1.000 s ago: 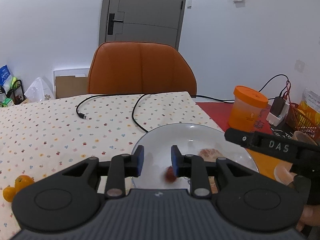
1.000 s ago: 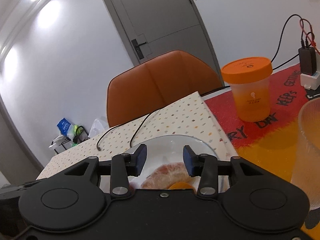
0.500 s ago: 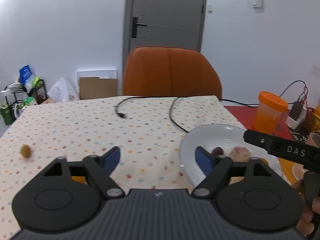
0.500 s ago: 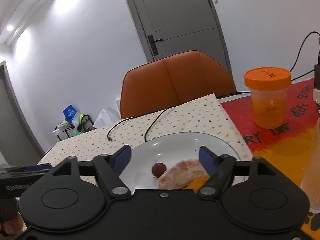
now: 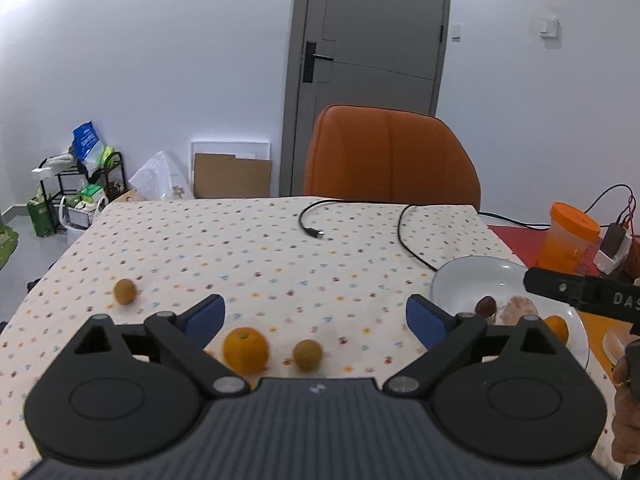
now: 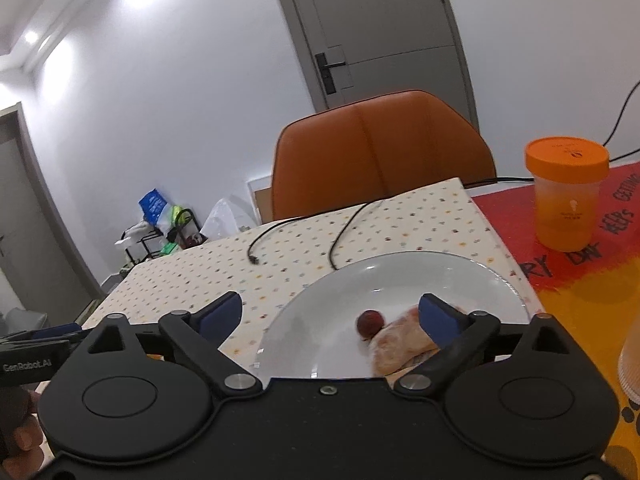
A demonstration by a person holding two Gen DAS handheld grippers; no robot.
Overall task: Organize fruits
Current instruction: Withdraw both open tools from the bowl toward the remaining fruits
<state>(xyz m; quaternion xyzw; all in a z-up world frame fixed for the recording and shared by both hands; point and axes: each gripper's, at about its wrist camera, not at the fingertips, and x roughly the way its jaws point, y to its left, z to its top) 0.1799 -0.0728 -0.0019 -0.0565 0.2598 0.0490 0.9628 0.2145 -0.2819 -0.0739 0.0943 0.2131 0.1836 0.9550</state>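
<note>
Going left to right, we see a small tan fruit (image 5: 125, 291) far out on the cloth, then an orange (image 5: 245, 350) and a second tan fruit (image 5: 307, 355) lying just ahead, between the spread, empty fingers of our left gripper (image 5: 316, 317). Our right gripper (image 6: 331, 315), also spread and empty, hangs over the plate (image 6: 320, 320), so we judge the left nearer.

Both claws have spread wide. The left claw (image 5: 316, 318) has swung from the plate (image 5: 452, 280), now at 3 o'clock, toward the orange (image 5: 245, 350) on the table (image 5: 240, 248). The right claw (image 6: 330, 312) has released onto the plate.
</note>
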